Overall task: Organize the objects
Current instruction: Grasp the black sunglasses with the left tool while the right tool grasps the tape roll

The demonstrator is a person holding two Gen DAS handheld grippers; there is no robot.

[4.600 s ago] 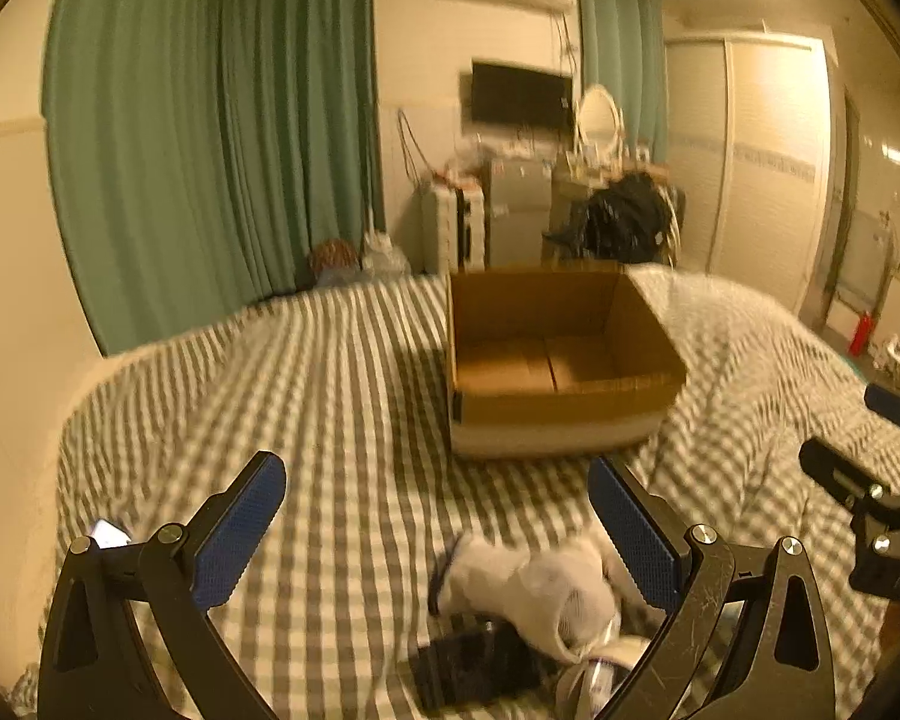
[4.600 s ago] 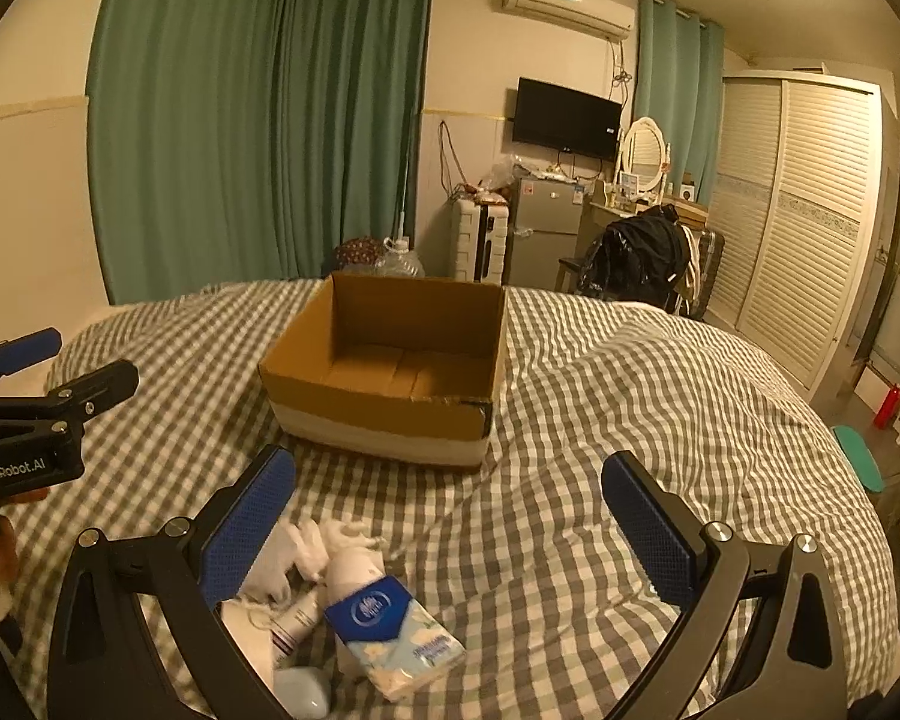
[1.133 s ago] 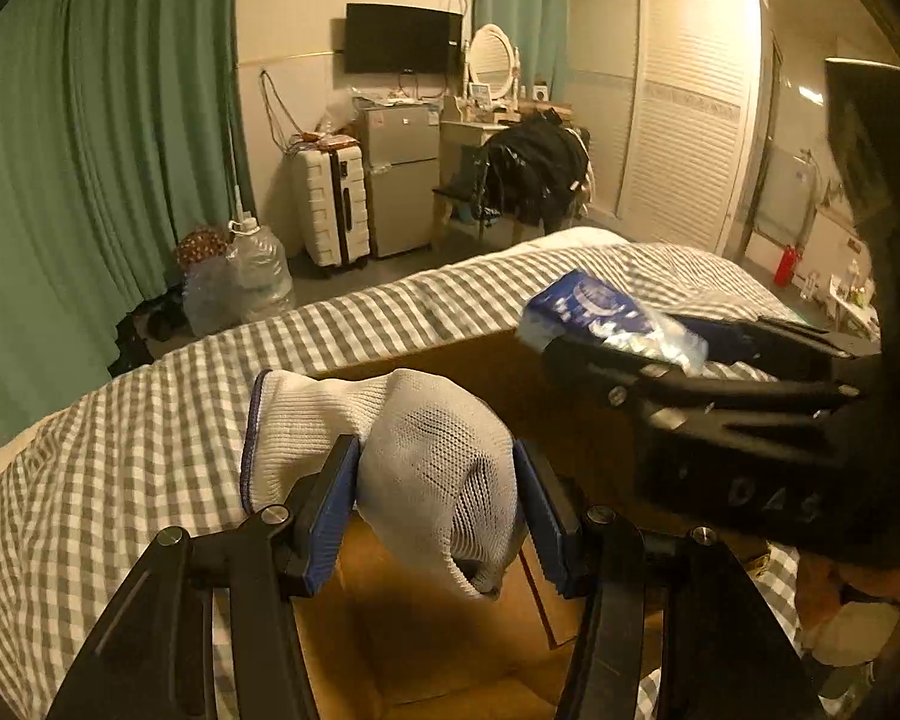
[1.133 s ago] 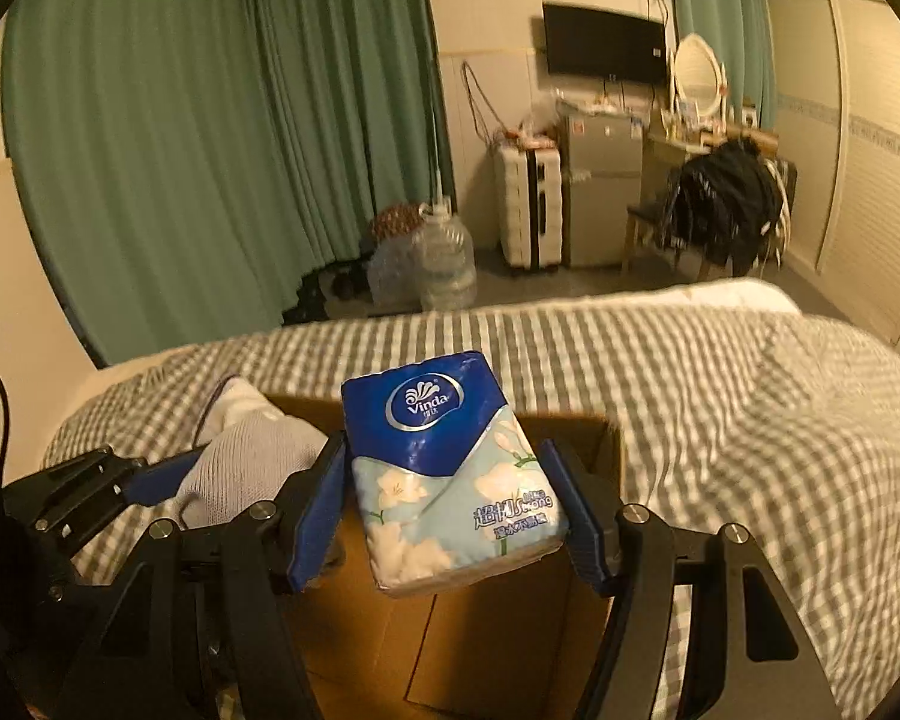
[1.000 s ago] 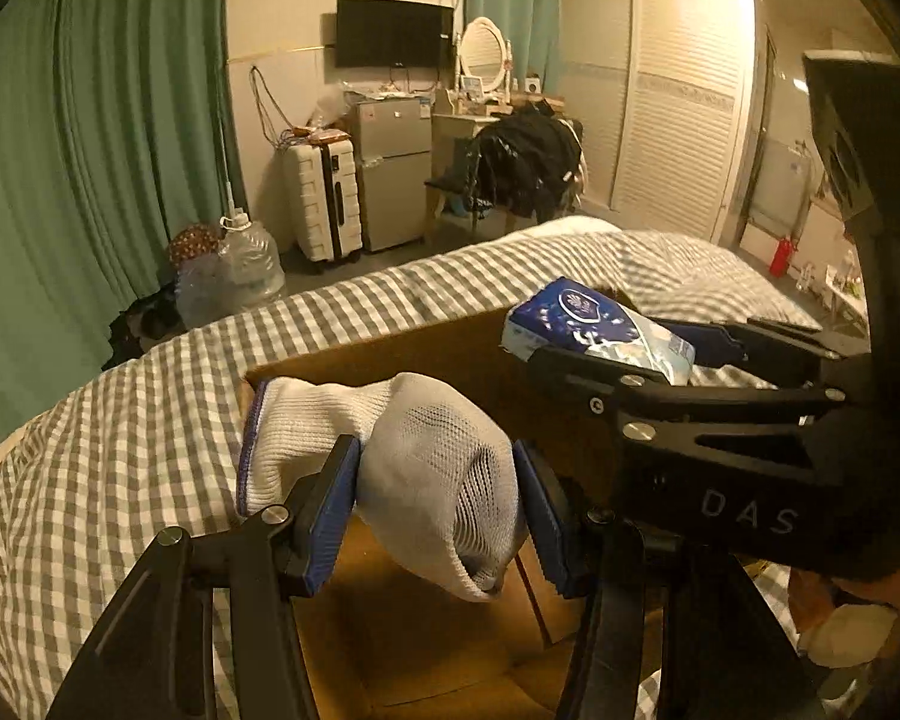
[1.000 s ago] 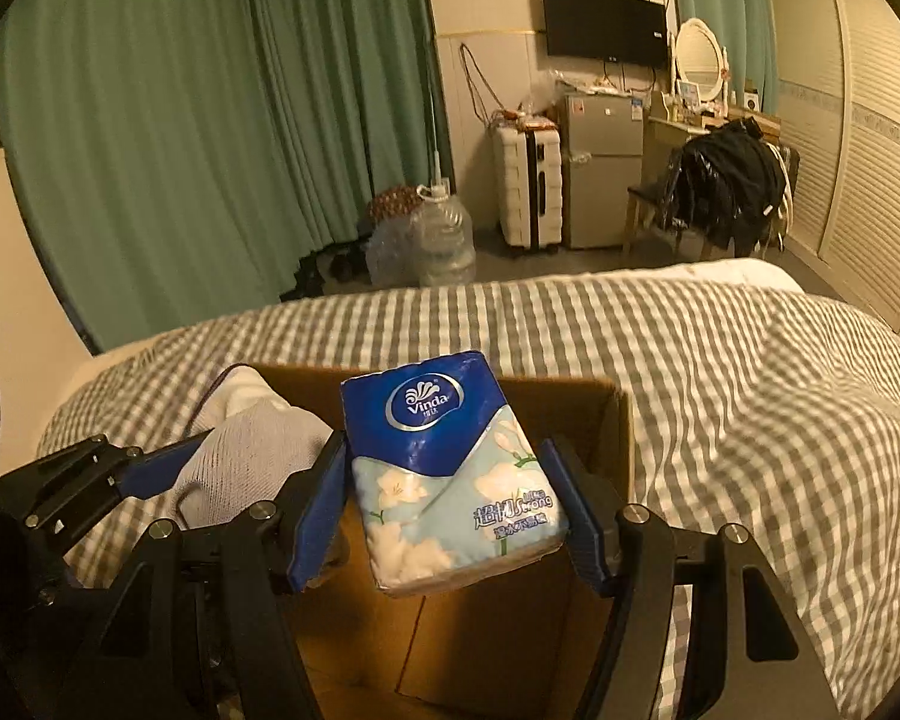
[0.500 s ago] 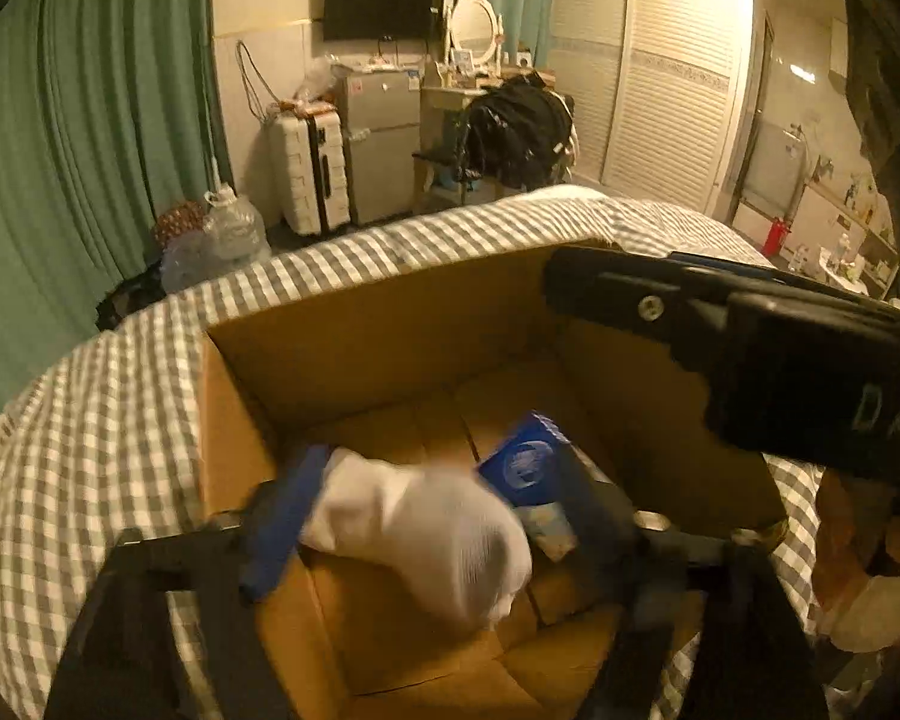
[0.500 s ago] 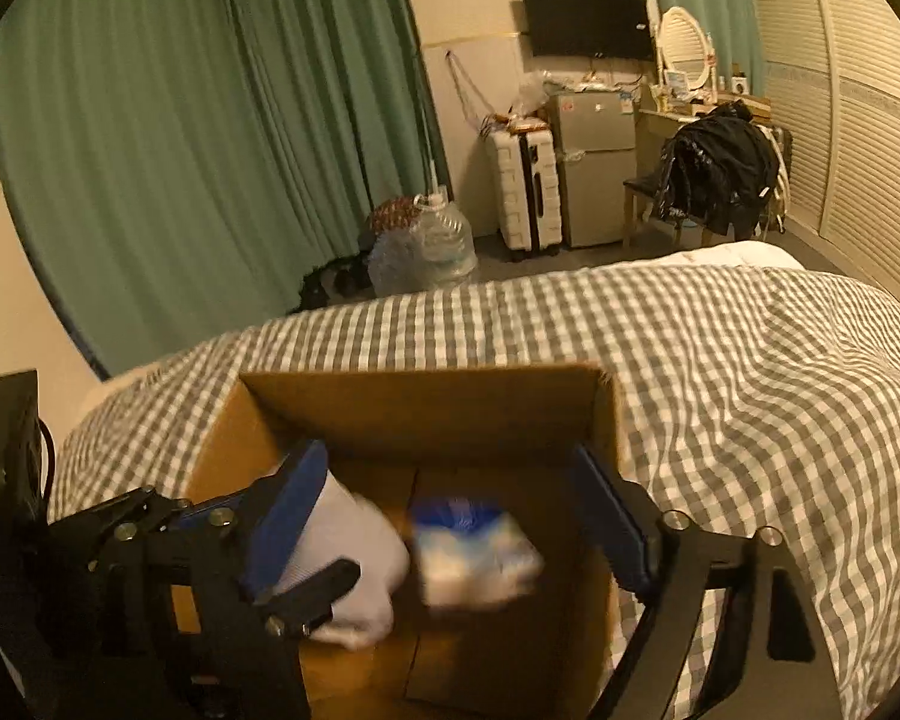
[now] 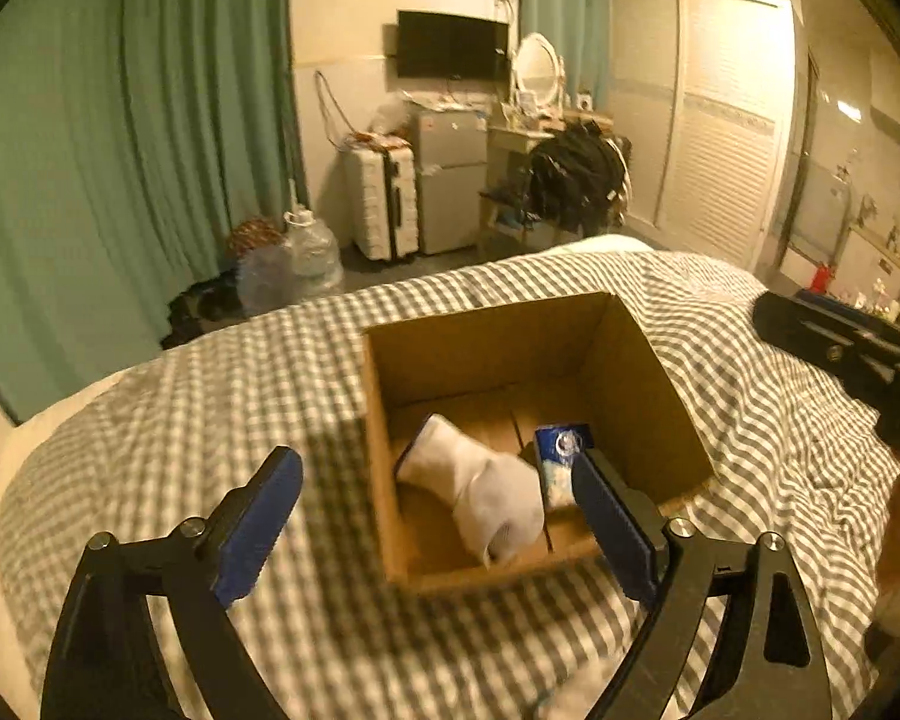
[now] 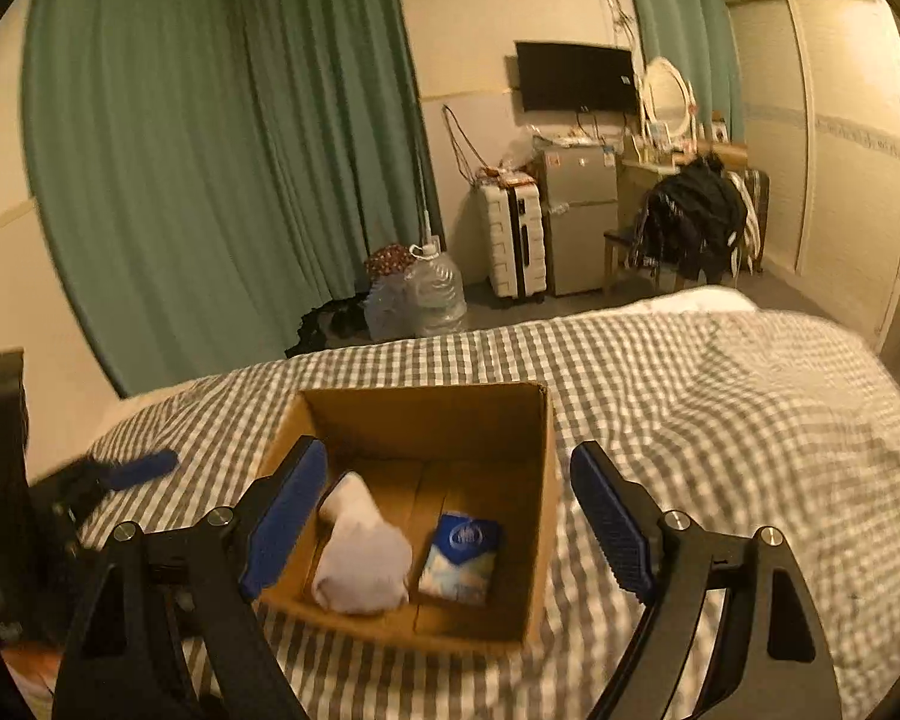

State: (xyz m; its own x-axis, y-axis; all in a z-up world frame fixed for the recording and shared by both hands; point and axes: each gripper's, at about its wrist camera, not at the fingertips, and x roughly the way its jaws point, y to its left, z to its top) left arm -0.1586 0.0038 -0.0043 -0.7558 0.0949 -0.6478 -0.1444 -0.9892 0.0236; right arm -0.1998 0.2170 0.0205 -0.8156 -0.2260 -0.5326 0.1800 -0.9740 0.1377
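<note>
On the checked bedspread (image 10: 720, 420) sits the cardboard box (image 10: 537, 540), w/ a white sock (image 10: 360, 558) lying left on its floor & a blue tissue pack (image 10: 462, 558) just beside it on the right. Left gripper (image 9: 438, 516) has just been opening: jaws spread wide, nothing between the pads, hanging above the box's near-left edge. Right gripper (image 10: 450, 516) is likewise released, empty, over the box. Green curtains (image 10: 210, 180) & a white suitcase (image 10: 513, 234) stand far behind.
</note>
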